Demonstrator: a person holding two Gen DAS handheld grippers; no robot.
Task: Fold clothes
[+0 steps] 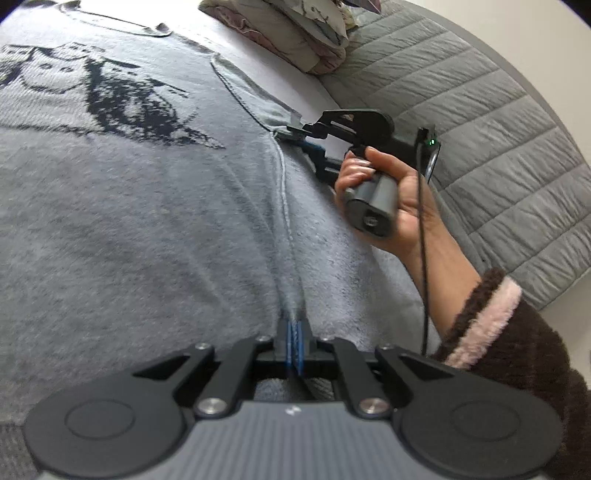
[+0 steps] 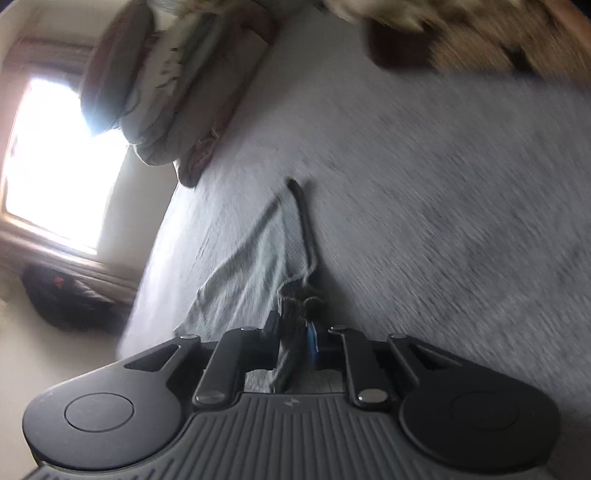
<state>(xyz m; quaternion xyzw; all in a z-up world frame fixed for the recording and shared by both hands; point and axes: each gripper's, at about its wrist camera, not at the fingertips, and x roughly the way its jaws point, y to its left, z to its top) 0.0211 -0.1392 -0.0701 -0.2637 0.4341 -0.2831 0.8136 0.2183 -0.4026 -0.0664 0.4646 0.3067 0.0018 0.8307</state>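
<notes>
A grey sweater [image 1: 147, 206] with a dark print is seen spread across the bed, filling the left and centre of the left wrist view, its side seam running from the lower middle of the frame up toward the upper middle. The left gripper [image 1: 294, 345] is clamped on a pinch of that seam at the bottom centre, fabric drawn up into a ridge between the blue pads. Further along the same seam, right of centre, the right gripper [image 1: 295, 131] is closed on the cloth near the sleeve [image 1: 251, 92], and it is held by a hand [image 1: 388, 199] in a dark fuzzy cuff. In the right wrist view, heavily blurred, cloth is seen caught between the jaws of the right gripper [image 2: 295, 332]. So the seam's long axis is held at two points, and the bulk of the garment lies to the left of both grippers. Open sheet [image 1: 295, 70] is left toward the upper middle, but a pile of pillows [image 1: 295, 33] at the top and a quilted headboard [image 1: 480, 129] on the right limit room there; the freer way for a fold appears to be leftward, over the print.
</notes>
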